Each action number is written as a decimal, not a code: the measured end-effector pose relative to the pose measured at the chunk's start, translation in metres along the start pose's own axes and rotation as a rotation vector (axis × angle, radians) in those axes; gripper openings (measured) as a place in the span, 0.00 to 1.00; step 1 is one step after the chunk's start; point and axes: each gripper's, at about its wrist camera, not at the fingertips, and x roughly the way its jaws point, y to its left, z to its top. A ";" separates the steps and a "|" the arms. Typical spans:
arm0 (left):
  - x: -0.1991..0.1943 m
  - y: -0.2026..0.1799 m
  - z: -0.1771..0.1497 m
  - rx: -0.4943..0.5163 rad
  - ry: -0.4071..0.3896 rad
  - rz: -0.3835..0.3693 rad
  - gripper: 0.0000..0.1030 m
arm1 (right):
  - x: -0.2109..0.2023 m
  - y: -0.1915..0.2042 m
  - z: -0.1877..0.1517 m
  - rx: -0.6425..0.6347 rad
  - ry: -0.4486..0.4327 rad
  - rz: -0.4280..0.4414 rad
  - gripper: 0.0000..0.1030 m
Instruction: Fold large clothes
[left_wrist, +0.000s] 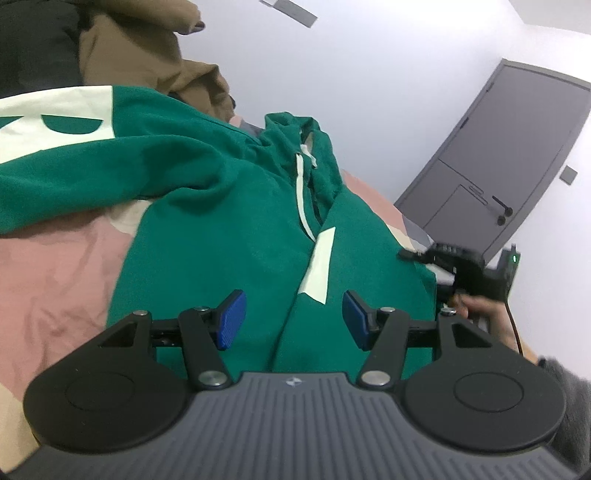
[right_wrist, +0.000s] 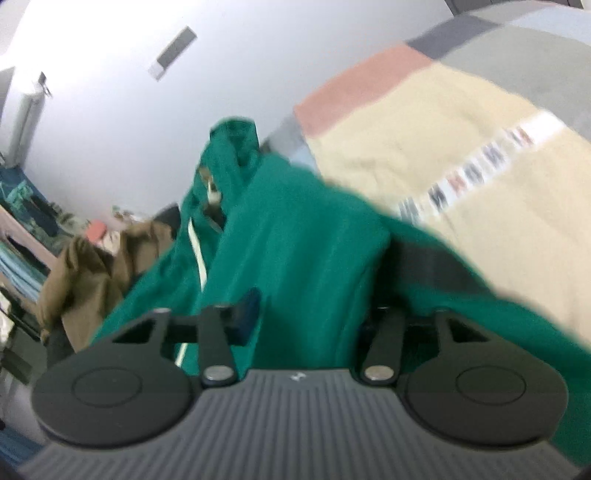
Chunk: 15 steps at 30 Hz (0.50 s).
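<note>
Hoodie (left_wrist: 221, 206) lies on the bed (left_wrist: 62, 266), spread over its patchwork cover and reaching toward the bed's far edge, hood end pointing away. Fold is partly under way, by my reading: one side looks turned in over the chest, leaving a long lengthwise crease down the middle, and a sleeve trails off to one side over the pink patch. Not yet a tidy packet; hood, sleeve and lower hem all appear still to need bringing in.

Left tool (left_wrist: 293, 319): pads spread, hovering just above the green cloth near the crease, nothing between them.

Right tool (right_wrist: 310, 314): a thick ridge of hoodie (right_wrist: 295, 240) fabric sits between its fingers. One pad shows beside the cloth; the other is buried under it. Picture is blurred, so I cannot tell whether the pads press the cloth or merely straddle it. In the left view this tool (left_wrist: 417, 254) sits at the hoodie's edge, held in a hand (left_wrist: 480, 310).

Garment: deep green fleece, soft and bulky, cream printed panel on one part, a cream stripe (left_wrist: 317, 266) along the front, white drawstring (left_wrist: 301, 192) hanging from the hood. Rumpled, many loose folds. Thick cloth will likely spring back unless pressed flat.

Brown garment (left_wrist: 147, 55) heaped beyond it, untouched.
</note>
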 end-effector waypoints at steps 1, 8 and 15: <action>0.002 -0.001 -0.001 0.006 0.001 0.001 0.61 | 0.001 -0.002 0.009 -0.002 -0.023 0.002 0.33; 0.012 -0.008 -0.005 0.040 -0.005 -0.021 0.61 | -0.003 -0.038 0.062 0.073 -0.235 0.042 0.30; 0.025 -0.012 -0.010 0.080 0.016 0.003 0.62 | 0.030 -0.103 0.072 0.263 -0.247 0.004 0.29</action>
